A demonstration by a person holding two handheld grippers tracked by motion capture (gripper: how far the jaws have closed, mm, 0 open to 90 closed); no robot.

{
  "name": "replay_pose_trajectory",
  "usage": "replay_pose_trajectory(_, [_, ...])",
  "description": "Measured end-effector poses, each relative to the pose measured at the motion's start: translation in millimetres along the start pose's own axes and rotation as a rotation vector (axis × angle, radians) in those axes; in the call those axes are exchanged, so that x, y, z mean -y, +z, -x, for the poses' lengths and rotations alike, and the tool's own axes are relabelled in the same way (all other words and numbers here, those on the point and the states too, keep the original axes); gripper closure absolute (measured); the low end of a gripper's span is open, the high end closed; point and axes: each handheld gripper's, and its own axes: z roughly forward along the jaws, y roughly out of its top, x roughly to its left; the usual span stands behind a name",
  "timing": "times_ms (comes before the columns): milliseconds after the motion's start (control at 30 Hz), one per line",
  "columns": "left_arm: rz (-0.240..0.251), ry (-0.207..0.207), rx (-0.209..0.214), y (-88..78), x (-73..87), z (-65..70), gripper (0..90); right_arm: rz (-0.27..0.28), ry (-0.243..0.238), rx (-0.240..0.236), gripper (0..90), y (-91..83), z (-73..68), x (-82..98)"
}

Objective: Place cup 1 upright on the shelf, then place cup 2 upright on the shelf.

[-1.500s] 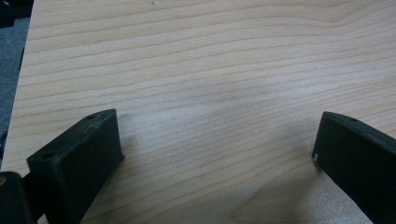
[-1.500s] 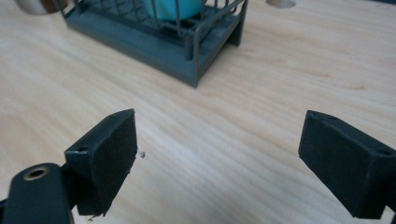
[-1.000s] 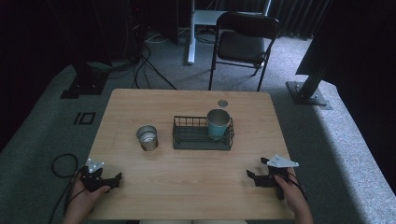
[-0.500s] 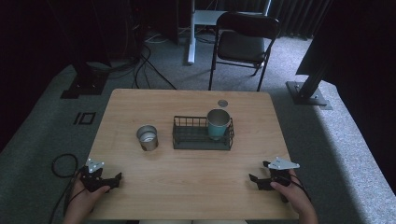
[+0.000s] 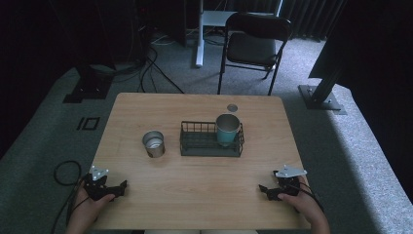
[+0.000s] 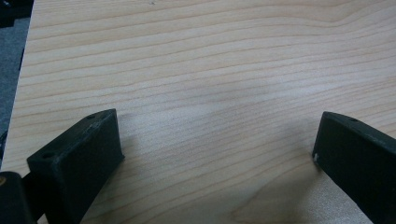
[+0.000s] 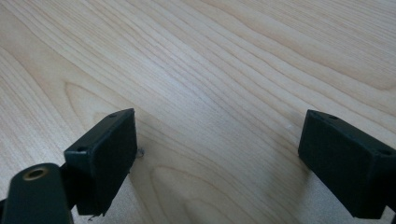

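Both tongs, left [image 5: 119,186] & right [image 5: 264,189], spread empty on tabletop [image 5: 204,195]; I reckon steel cup [image 5: 153,144] light, rigid, slick, so pinch its rim.

My left gripper [image 5: 119,185] sits low over the near left corner of the desk [image 5: 204,195], held in my left hand [image 5: 90,202], its jaws spread wide and empty. My right gripper [image 5: 264,189] sits low over the near right corner, held in my right hand [image 5: 299,200], jaws equally wide apart, both pointing inward.
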Motion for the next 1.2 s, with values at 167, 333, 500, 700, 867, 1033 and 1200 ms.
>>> replay_pose_trajectory(167, [0.000,0.000,0.000,0.0,0.0,0.0,1.8,0.000,0.001,0.000,11.2,0.0,0.0,0.0])
replay_pose_trajectory(333, [-0.001,0.000,0.001,-0.1,-0.1,0.0,1.8,0.000,0.000,0.000,11.3,0.0,0.0,0.0])
replay_pose_trajectory(500, [-0.002,0.001,0.000,-0.1,-0.1,0.0,1.8,0.000,0.001,0.000,11.2,0.0,0.0,0.0])
replay_pose_trajectory(700, [-0.007,0.047,0.039,-1.7,0.9,-1.0,1.8,0.000,0.000,0.000,11.3,0.0,0.0,-0.1])
replay_pose_trajectory(867, [-0.003,0.083,0.067,-3.1,2.5,1.5,1.8,0.000,0.002,0.002,11.3,0.0,-0.4,0.1])
replay_pose_trajectory(1033, [-0.003,0.092,0.072,-3.8,3.0,3.6,1.8,0.000,0.003,0.003,11.3,-0.1,-0.6,0.1])
replay_pose_trajectory(1200, [0.002,0.098,0.077,-3.0,2.5,8.3,1.8,0.000,0.003,0.003,11.3,-0.1,-0.6,0.1])
